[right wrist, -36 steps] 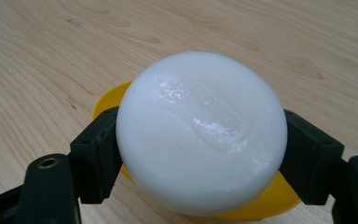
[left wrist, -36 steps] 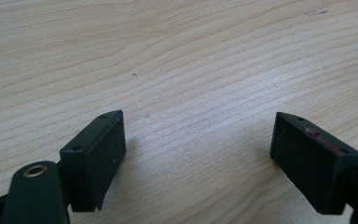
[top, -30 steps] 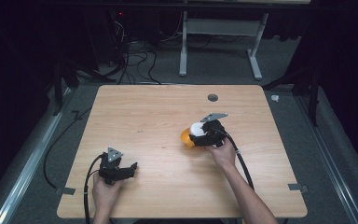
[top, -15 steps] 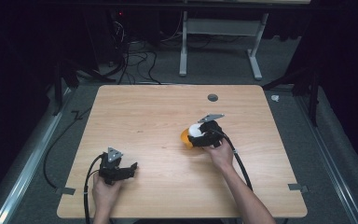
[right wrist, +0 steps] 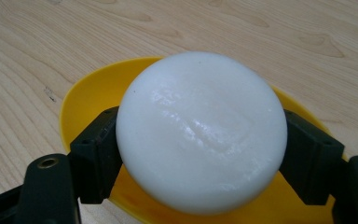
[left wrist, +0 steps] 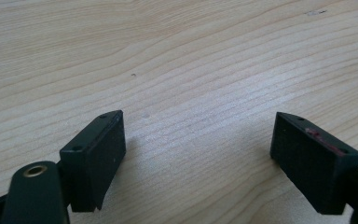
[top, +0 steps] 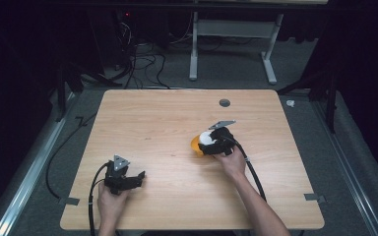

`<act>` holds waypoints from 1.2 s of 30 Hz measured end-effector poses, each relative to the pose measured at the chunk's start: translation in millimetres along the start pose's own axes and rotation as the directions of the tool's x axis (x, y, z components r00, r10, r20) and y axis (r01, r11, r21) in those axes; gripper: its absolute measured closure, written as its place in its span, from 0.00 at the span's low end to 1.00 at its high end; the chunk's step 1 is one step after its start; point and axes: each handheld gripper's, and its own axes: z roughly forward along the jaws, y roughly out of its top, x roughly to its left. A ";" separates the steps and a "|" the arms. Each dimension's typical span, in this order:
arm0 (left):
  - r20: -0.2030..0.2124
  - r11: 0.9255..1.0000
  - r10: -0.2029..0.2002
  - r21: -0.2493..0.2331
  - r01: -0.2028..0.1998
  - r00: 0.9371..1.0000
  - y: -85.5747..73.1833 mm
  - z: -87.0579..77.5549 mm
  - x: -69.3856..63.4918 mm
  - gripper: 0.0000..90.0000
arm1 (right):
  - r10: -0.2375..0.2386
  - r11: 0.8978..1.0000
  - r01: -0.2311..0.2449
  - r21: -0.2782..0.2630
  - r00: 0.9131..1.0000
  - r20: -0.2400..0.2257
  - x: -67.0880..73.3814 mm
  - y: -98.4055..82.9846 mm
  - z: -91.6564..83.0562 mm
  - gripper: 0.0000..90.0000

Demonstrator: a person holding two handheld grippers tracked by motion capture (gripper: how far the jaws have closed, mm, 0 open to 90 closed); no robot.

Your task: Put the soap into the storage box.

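Wooden table (top: 177, 123), pale grain, square-topped, ringed by dark floor with cables (top: 138, 64) and a white frame leg (top: 194, 54) beyond the far edge. Small grey round insert (top: 224, 103) near the far edge, right of centre.

Two forearms entering from the bottom of the high view. Left hand (top: 109, 199) near the front left corner, wrapped round the left gripper (top: 137, 177), grey three-cornered plate on top, black cable looping off the table edge. Right hand (top: 232, 162) right of the table's centre, carrying the right gripper (top: 207, 143), its cable trailing back along the forearm.

Yellow dish (top: 196, 145) resting on the table just left of the right gripper; from above a mere orange-yellow crescent, from the right gripper view (right wrist: 88, 98) a shallow round dish with a raised rim. White round puck (right wrist: 200, 128), smooth and glossy, clamped at its sides between the right gripper's jaws and held over the dish, covering much of its middle; seen from above as a small white dot (top: 206, 137). Contact between puck and dish bottom impossible to judge.

Left gripper view: jaws spread wide apart, nothing between them, bare wood grain below. Both grippers well apart from each other.
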 end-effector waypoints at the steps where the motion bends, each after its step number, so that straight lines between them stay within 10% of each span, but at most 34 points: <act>1: 0.000 1.000 0.000 0.000 0.000 1.000 0.0 0.0 0.0 0.21 | 0.000 1.000 0.000 0.000 1.000 0.000 0.0 0.0 0.0 0.27; 36: 0.000 1.000 0.000 0.000 0.000 1.000 0.0 0.0 0.0 0.21 | 0.037 0.999 -0.037 -0.012 0.999 -0.020 -4.8 2.1 -4.7 0.23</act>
